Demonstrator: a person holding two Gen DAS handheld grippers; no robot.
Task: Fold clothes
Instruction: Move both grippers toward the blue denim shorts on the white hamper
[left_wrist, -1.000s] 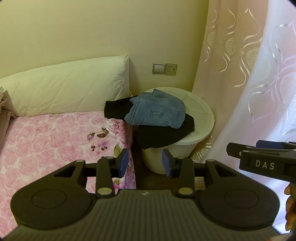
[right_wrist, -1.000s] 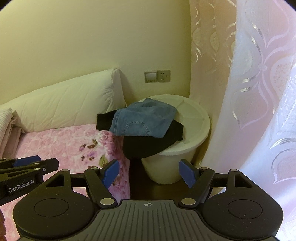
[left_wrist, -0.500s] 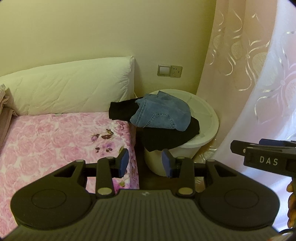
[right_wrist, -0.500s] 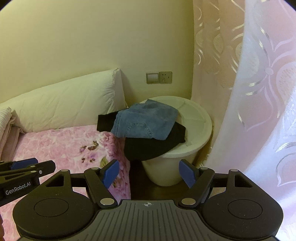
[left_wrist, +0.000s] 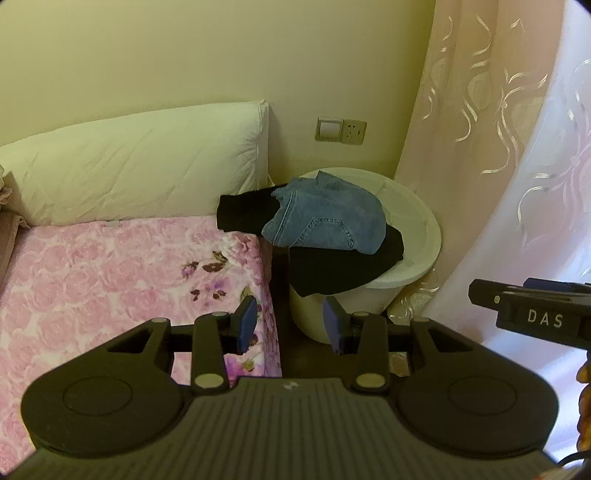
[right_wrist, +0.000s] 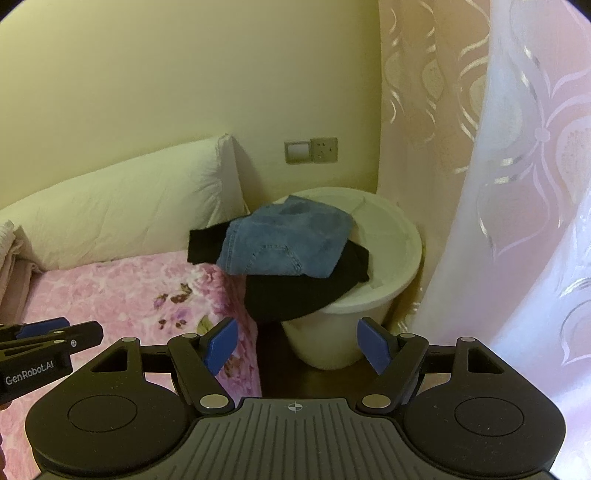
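A crumpled pair of blue denim jeans (left_wrist: 325, 218) lies bunched on top of a black garment (left_wrist: 343, 266), stitched pocket seams showing. Both rest on the lid of a white bucket (left_wrist: 417, 236); the black cloth spills over the lid's near edge and reaches left onto the top right corner of the pink floral bedspread (left_wrist: 122, 273). The left gripper (left_wrist: 290, 325) and the right gripper (right_wrist: 297, 345) hang apart from the clothes, jaws spread, nothing between them.

The matte black plastic left gripper (left_wrist: 290, 325) has blue rectangular pads, silver pivot screws and a ribbed grey base. The matching black right gripper (right_wrist: 297, 345) reads "DAS" on its side.
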